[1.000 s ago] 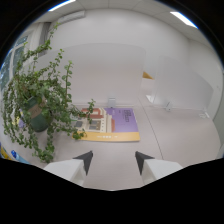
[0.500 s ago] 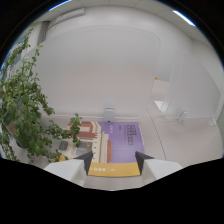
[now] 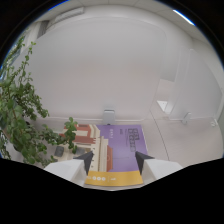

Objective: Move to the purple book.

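The purple book (image 3: 122, 145) lies flat on the white surface, its cover purple with a yellow band (image 3: 112, 177) at the near end and a pale strip down its left side. My gripper (image 3: 114, 157) hovers right over the book's near half, fingers open, one dark fingertip (image 3: 86, 159) over the book's left edge and the other (image 3: 142, 158) over its right edge. Nothing is held between them.
An orange-red book or card (image 3: 84, 134) lies beside the purple book on the left. A leafy green plant (image 3: 25, 125) fills the left side. A small white box (image 3: 108, 115) stands by the wall beyond the book. A white shelf edge (image 3: 172, 112) lies to the right.
The view has moved forward and closer to the purple book, which now reaches between the fingertips. The plant has slid further to the left.
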